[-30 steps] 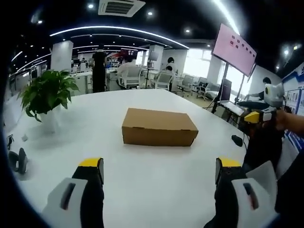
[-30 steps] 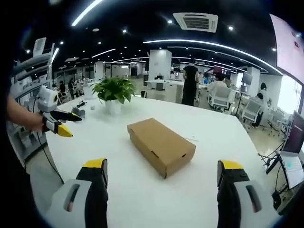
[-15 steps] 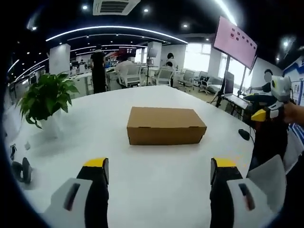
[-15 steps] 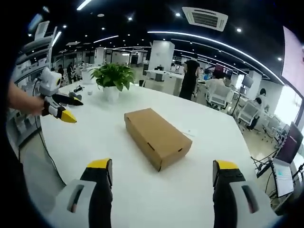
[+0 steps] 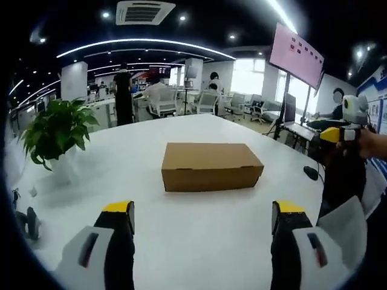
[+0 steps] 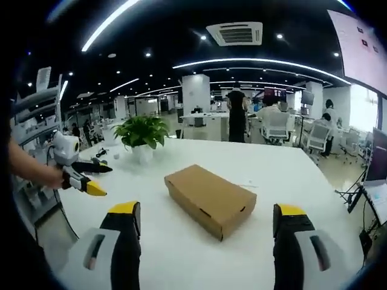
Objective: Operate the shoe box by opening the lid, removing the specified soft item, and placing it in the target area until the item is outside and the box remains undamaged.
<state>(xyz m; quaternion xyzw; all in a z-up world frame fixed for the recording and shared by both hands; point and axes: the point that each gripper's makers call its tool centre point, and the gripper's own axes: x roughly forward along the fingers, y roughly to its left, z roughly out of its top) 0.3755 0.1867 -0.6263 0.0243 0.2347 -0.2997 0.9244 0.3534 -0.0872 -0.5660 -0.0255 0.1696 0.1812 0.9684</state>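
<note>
On the middle of the white bench (image 5: 199, 235) sits the brown cardboard shoe box (image 5: 210, 166), lid shut, nothing touching it. In the left gripper view it lies broadside, ahead of and between the jaws; in the right gripper view the same shoe box (image 6: 211, 200) runs diagonally, one short end toward the camera. A potted plant (image 5: 55, 128) stands near the far left edge of the bench, well apart from the box, and a small dark mouse-like object (image 5: 311, 173) lies near the right edge.

The left tool (image 5: 202, 211) hangs above the near part of the bench with its yellow-tipped jaws spread wide and empty. The right tool (image 6: 205, 214) is likewise spread wide and holds nothing. Each tool also appears at the margin of the other's view, gripped by the person's hand, off the side of the bench.

By my reading the task has not started: the lid is closed, the soft item is presumably inside and cannot be seen, and no target area is identifiable. Opening the lid, lifting the item out and setting it down all remain.

Against the frame half a second ago, the box has not shifted on the bench. The right gripper view has swung, so the box now sits a little further right and the plant nearer centre. The left gripper view has barely shifted. Both tools have kept their jaws equally spread.
</note>
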